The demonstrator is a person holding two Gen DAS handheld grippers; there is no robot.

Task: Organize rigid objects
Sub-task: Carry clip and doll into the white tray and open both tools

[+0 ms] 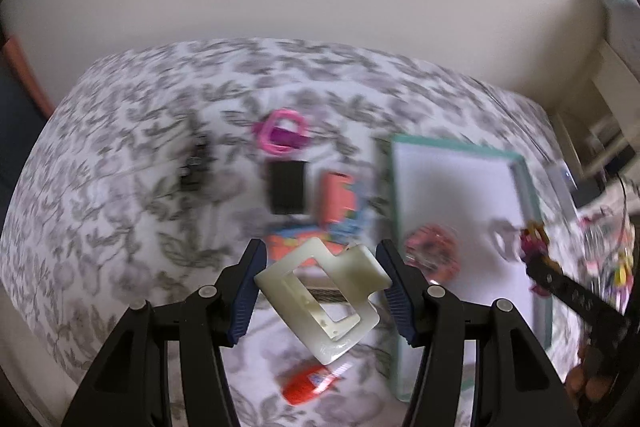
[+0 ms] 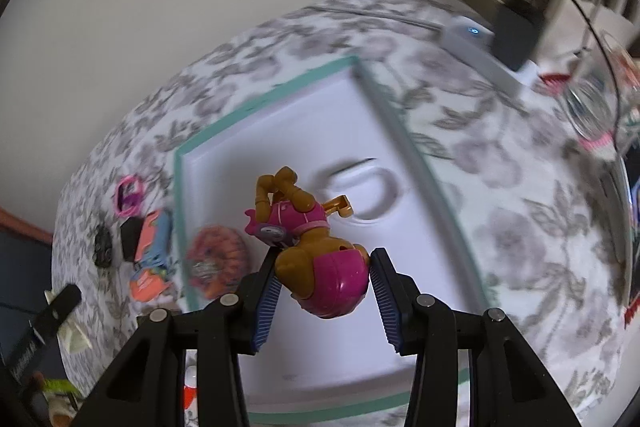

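Note:
My left gripper (image 1: 322, 283) is shut on a cream plastic frame piece (image 1: 324, 297), held tilted above the floral bedspread. My right gripper (image 2: 324, 281) is shut on a brown toy dog in a pink outfit (image 2: 316, 255), hanging over the white tray with the teal rim (image 2: 182, 163). In the left wrist view the tray's teal rim (image 1: 532, 183) lies to the right, and the right gripper's arm (image 1: 568, 291) reaches over it with the toy dog (image 1: 534, 241) at its tip. A round pink and orange toy (image 1: 432, 251) lies in the tray.
On the bedspread (image 1: 120, 187) lie a pink ring toy (image 1: 282, 131), a black box (image 1: 287, 193), a dark remote-like thing (image 1: 196, 163), an orange and blue toy (image 1: 340, 205) and an orange bottle (image 1: 308, 383). A grey device (image 2: 476, 43) and cables sit at the far right.

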